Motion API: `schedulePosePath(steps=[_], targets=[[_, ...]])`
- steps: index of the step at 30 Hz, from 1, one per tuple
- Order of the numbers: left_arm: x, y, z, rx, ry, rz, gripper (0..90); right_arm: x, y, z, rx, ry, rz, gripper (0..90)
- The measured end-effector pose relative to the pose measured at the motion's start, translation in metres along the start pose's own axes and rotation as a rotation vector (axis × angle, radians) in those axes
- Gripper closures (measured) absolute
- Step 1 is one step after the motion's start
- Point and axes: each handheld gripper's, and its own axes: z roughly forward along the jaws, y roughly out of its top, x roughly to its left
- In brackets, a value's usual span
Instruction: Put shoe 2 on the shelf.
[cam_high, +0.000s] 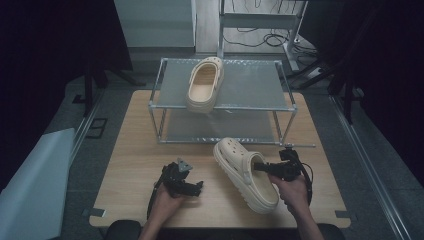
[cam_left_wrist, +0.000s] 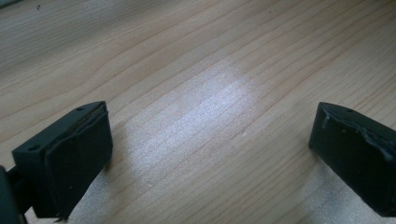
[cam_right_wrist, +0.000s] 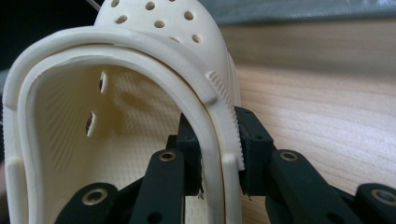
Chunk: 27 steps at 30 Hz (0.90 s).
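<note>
Foam is what this cream clog (cam_high: 245, 175) looks to be made of, so it is probably handling as a light thing with some give in its walls, grippy rather than slick, and in no danger of breaking. It is lying on the wooden table (cam_high: 130, 170) just in front of the metal rack (cam_high: 287, 107), toe pointing toward the rack, while its twin (cam_high: 205, 84) is sitting on the rack's top shelf. The right gripper (cam_right_wrist: 219, 158) is pinching the side wall of the near clog, one jaw inside the opening and the other outside against the ribbed rim, closed down to the wall's thickness. That rim is likely the best place to hold: thicker and stiffer than the perforated toe cap, with ridges helping the pads. Because the grip is sitting to one side, the shoe may be hanging tilted and swinging when lifted. The left gripper (cam_high: 180, 182) is resting on the table farther from the rack, jaws spread wide over bare wood, holding nothing.
</note>
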Motion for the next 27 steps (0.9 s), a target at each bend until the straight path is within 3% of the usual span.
schedulePosePath(steps=[10,17,25,27], targets=[[0.000,0.000,0.000,0.002,0.000,0.002,0.0,0.014,0.018,-0.022,-0.025,0.058,-0.005,74.0],[0.000,0.000,0.000,0.004,-0.001,0.002,0.0,0.019,0.032,-0.035,-0.027,0.101,0.028,74.0],[0.000,0.000,0.000,0.003,0.000,0.001,0.0,0.021,0.051,-0.050,-0.072,0.199,0.087,74.0],[0.000,0.000,0.000,0.003,0.000,0.001,0.0,0.021,0.053,-0.052,-0.077,0.204,0.093,74.0]])
